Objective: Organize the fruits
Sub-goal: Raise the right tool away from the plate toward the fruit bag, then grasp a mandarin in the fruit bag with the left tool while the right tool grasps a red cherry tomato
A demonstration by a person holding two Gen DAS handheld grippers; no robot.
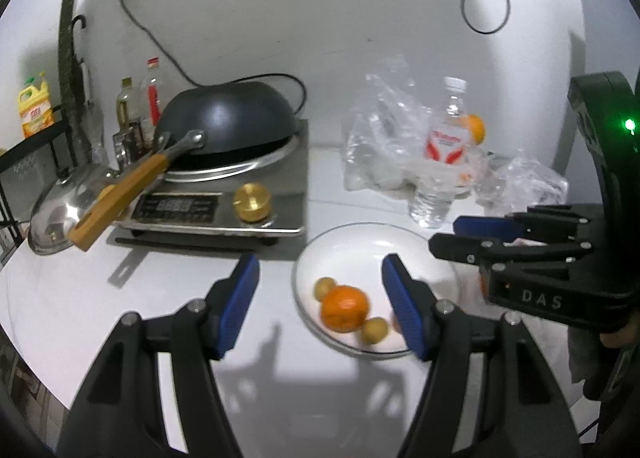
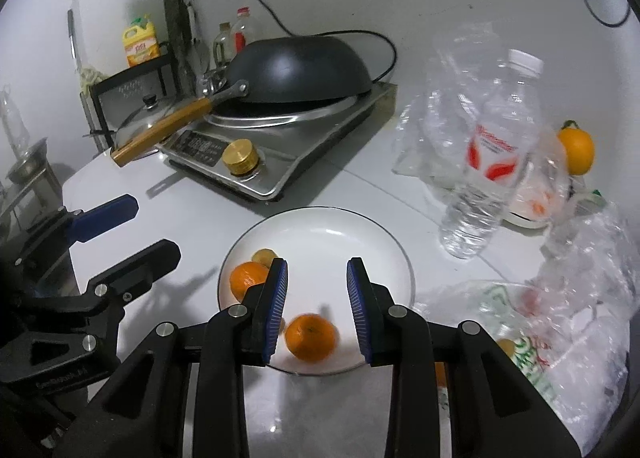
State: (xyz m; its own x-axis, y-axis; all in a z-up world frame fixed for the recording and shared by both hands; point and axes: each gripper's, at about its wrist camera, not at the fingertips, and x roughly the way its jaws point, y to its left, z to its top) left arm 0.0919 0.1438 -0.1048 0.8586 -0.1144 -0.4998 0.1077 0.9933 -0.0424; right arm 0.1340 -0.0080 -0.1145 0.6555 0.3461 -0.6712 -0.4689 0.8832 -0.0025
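here, a white plate (image 2: 316,226) sits on the white table (image 2: 192,234), the landmark for all places below. on the plate lie two oranges: one orange (image 2: 311,337) at the near rim and a second orange (image 2: 246,278) at the left side, with small yellowish fruits (image 1: 325,287) touching the second one. the right hand-held gripper (image 2: 317,310) hangs above the near part of the plate, its blue pads a modest gap apart and nothing pressed between them. the left hand-held gripper (image 1: 318,308) hangs over the plate's left edge, jaws about half spread and empty. right of the plate stands a clear water bottle (image 2: 490,162) amid crumpled plastic bags (image 2: 560,298); beyond the bottle rests a further orange (image 2: 576,150). behind the plate, an induction cooker (image 2: 280,154) carries an upturned black wok (image 2: 300,70).
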